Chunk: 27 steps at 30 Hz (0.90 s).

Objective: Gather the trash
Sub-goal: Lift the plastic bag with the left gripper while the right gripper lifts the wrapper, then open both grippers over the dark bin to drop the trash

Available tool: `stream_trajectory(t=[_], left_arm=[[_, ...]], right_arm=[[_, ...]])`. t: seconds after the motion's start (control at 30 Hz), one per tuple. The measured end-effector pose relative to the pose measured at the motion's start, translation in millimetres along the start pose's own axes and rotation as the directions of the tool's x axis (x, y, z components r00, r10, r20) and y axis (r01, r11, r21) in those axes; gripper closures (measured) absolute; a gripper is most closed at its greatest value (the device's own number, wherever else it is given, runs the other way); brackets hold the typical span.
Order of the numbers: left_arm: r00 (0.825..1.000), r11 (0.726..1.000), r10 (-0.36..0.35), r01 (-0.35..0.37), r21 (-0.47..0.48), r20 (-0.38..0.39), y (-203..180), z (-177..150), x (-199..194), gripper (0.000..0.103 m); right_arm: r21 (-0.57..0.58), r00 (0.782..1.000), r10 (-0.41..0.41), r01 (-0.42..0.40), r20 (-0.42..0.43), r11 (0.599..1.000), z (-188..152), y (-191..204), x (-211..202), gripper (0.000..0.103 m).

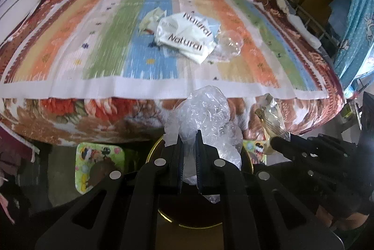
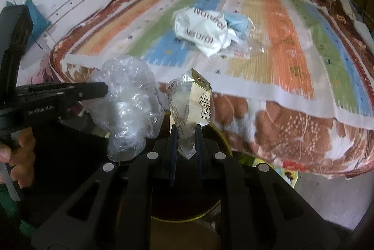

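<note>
the left claw (image 1: 189,151) grips a clear plastic bag (image 1: 205,114) and the right claw (image 2: 185,144) a wrapper (image 2: 189,100) above the bin (image 1: 163,215), while a white bag (image 1: 184,37) and other scraps lie on the bed (image 1: 70,39).

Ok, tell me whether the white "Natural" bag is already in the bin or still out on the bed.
Out: the white "Natural" bag lies crumpled on the striped bedspread.

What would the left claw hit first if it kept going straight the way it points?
Probably the floral front edge of the bed, past the crumpled clear plastic bag it already holds; depth is uncertain.
</note>
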<state>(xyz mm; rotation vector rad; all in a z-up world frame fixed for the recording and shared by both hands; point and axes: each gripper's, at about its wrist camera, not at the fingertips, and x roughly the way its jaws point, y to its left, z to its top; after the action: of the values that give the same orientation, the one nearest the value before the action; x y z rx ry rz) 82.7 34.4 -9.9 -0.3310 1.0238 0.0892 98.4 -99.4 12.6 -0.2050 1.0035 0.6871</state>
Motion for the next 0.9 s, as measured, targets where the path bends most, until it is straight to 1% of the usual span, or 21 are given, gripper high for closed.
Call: stream_trajectory(t=[0.2,0.27,0.3,0.33,0.37,0.4,0.43,0.5,0.57,0.77,0.9], left_arm=[[0.999,1.000,0.028,-0.027,0.004,-0.041,-4.2,-9.6,8.8,0.095],[0.998,0.999,0.038,-0.038,0.002,-0.059,-4.0,-12.2,13.1,0.095],[0.997,0.999,0.042,-0.043,0.000,-0.062,-3.5,-12.6,14.2,0.094],[0.997,0.999,0.038,-0.039,-0.007,-0.066,-2.8,-12.9,15.0,0.090],[0.997,0.999,0.030,-0.031,-0.013,-0.074,-1.4,-12.8,16.4,0.081],[0.996,1.000,0.024,-0.025,-0.013,-0.081,-2.0,-12.9,17.3,0.077],[0.996,1.000,0.024,-0.025,-0.012,-0.081,-2.4,-12.9,17.5,0.073],[0.997,0.999,0.028,-0.029,-0.014,-0.073,-1.7,-12.8,16.1,0.069],[0.998,0.999,0.020,-0.022,-0.030,-0.065,0.7,-11.4,13.9,0.061],[0.999,0.998,0.005,-0.008,-0.068,-0.041,7.9,-4.8,8.6,0.054],[0.999,0.992,-0.029,0.025,-0.120,-0.039,20.9,4.5,7.1,0.048]], right_arm=[[0.024,0.998,-0.009,0.011,-0.057,1.000,-13.4,0.5,9.7,0.090],[0.036,0.997,-0.003,0.006,-0.078,0.999,-16.3,-0.4,13.5,0.087],[0.047,0.996,0.001,0.004,-0.094,0.999,-18.5,-1.6,16.1,0.082],[0.049,0.995,0.007,-0.002,-0.104,0.999,-19.1,-1.4,17.8,0.078],[0.050,0.994,0.017,-0.012,-0.110,0.999,-19.5,-0.9,19.1,0.077],[0.050,0.994,0.016,-0.010,-0.108,0.999,-19.9,-0.5,18.7,0.077],[0.051,0.994,0.011,-0.006,-0.107,0.999,-20.2,-0.7,18.6,0.074],[0.061,0.994,0.015,-0.008,-0.109,0.998,-20.3,-2.1,18.9,0.069],[0.062,0.994,0.015,-0.008,-0.109,0.998,-20.0,-2.5,18.5,0.067],[0.070,0.994,0.037,-0.031,-0.098,0.997,-16.7,-4.3,17.2,0.058],[0.073,0.994,0.073,-0.067,-0.085,0.995,-10.9,-3.9,15.3,0.051]])
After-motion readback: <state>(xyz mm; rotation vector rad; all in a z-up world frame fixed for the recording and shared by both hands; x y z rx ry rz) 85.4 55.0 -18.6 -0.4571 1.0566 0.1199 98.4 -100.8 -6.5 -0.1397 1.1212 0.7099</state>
